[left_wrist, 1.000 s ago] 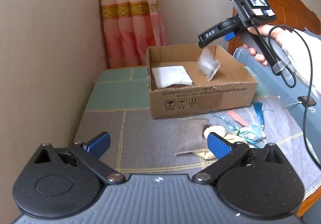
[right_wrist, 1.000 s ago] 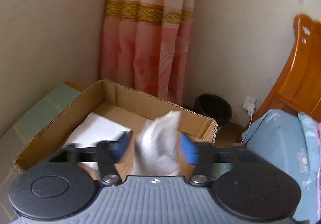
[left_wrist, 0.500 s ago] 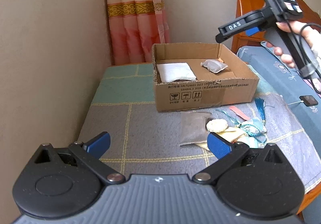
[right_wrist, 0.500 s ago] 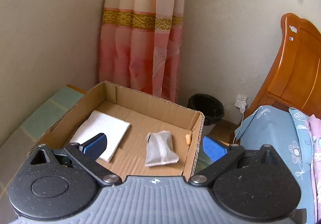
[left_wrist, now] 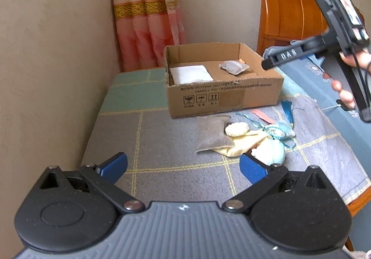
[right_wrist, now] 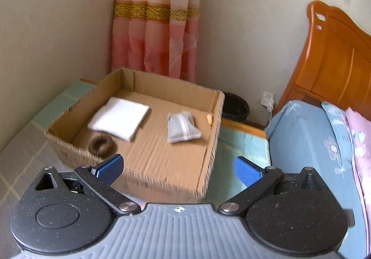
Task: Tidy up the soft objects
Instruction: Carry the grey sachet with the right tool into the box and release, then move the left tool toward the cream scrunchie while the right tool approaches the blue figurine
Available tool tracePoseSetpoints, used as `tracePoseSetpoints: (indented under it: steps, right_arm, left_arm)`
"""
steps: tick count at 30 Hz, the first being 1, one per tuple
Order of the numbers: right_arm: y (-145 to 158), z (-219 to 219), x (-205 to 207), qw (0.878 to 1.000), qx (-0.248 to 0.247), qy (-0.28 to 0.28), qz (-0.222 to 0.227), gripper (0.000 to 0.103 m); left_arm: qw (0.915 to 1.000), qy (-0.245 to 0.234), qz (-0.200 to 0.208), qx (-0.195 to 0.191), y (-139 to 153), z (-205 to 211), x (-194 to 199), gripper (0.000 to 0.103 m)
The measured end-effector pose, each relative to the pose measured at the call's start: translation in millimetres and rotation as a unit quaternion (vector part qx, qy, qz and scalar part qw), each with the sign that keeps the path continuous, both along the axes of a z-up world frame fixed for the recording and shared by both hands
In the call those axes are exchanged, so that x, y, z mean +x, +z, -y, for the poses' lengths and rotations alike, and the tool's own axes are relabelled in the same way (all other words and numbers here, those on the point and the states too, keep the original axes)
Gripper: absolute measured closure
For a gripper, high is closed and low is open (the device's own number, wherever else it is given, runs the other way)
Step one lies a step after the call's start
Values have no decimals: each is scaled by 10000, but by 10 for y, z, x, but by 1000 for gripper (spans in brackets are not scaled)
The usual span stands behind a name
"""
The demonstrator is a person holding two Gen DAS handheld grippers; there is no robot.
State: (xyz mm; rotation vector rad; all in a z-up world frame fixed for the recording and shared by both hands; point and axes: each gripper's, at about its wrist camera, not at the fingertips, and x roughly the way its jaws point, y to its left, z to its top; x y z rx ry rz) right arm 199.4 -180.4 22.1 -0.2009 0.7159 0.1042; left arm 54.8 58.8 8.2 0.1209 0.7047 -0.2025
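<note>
An open cardboard box [left_wrist: 222,98] stands on the table. Inside lie a folded white cloth [left_wrist: 191,74], a small grey sachet [left_wrist: 233,66] and, in the right wrist view, a dark fuzzy ring [right_wrist: 102,145]. In front of the box lies a pile: a grey pouch [left_wrist: 213,136], a cream puff [left_wrist: 236,129], a yellow cloth [left_wrist: 243,143], a teal tassel sachet [left_wrist: 280,130] and a pale blue soft ball [left_wrist: 274,151]. My left gripper [left_wrist: 183,167] is open and empty, low over the near table. My right gripper [right_wrist: 177,169] is open and empty, held above the box's right side [right_wrist: 212,138].
The table wears a grey and green checked cloth [left_wrist: 162,143] against the left wall. A bed with blue bedding [right_wrist: 308,138] and a wooden headboard [right_wrist: 336,61] is on the right. A black bin [right_wrist: 235,105] and a pink curtain [right_wrist: 157,27] stand behind the box.
My right gripper opened and dropped the grey sachet into the box, then drew back and up to the right. My left gripper pulled back a little from the pile.
</note>
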Motion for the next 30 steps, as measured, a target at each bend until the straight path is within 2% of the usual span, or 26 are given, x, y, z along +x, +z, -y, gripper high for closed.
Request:
tracePoseSetpoints:
  steps: [10, 14, 22, 30]
  right_arm:
    - [-423, 115, -546, 9988, 200, -418, -168, 0]
    - [-532, 99, -748, 9987, 225, -395, -239, 0]
    - [-601, -186, -1000, 9965, 459, 524, -467, 0]
    - [-914, -566, -934, 9967, -41, 616, -533, 0]
  left_arm:
    - [9998, 25, -215, 36, -144, 8, 60, 1]
    - [9994, 53, -340, 67, -220, 23, 123, 1]
    - [9985, 27, -543, 65, -342, 69, 191, 1]
    - [9980, 103, -610, 95, -374, 49, 207, 1]
